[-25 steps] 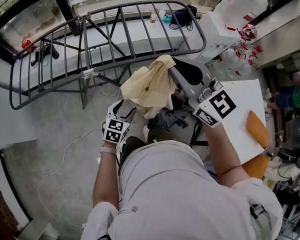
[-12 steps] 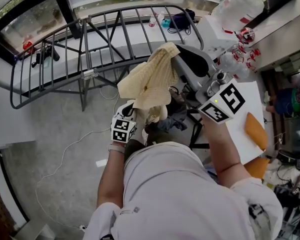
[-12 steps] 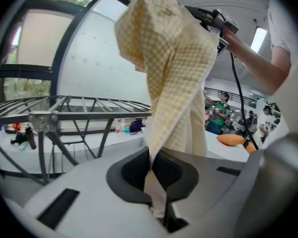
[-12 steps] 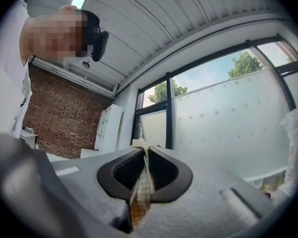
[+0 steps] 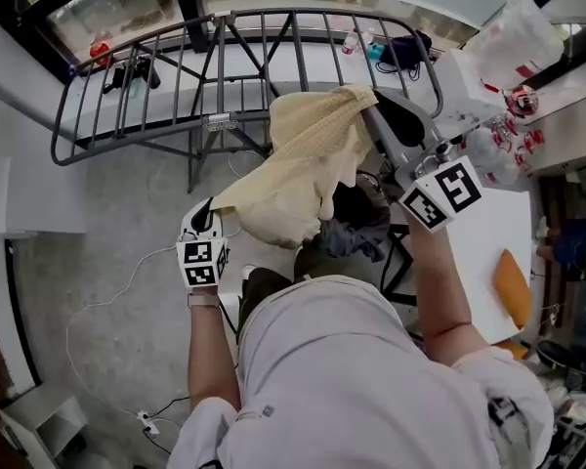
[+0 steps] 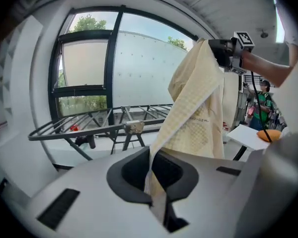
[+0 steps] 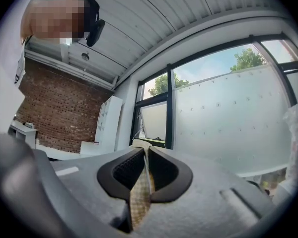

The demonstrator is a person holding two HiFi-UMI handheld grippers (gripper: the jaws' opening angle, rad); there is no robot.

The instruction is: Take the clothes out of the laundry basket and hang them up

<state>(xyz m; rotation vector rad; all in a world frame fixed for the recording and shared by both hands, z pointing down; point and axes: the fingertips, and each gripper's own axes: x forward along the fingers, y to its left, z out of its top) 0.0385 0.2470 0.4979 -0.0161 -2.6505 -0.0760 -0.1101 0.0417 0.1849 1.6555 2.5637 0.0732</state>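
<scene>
A pale yellow checked garment (image 5: 303, 174) hangs stretched between my two grippers, in front of the person's chest. My right gripper (image 5: 376, 110) is shut on its top edge, and the cloth (image 7: 139, 192) runs between the pads there. My left gripper (image 5: 211, 211) sits lower and to the left, its jaws closing tight on a lower corner; the fabric (image 6: 198, 113) is pinched in them and rises toward the right gripper (image 6: 221, 51). Dark clothes (image 5: 356, 228) lie in the basket under the garment. The grey drying rack (image 5: 244, 66) stands just beyond.
A white table (image 5: 498, 242) at the right carries an orange object (image 5: 511, 286). Plastic bags (image 5: 513, 37) and bottles crowd the upper right. A white cable (image 5: 107, 301) trails over the concrete floor on the left. Large windows back the rack (image 6: 99, 123).
The left gripper, open below the bunched garment a second ago, has taken hold of a corner and pulled it out to the left. The garment now hangs spread and higher, closer to the rack.
</scene>
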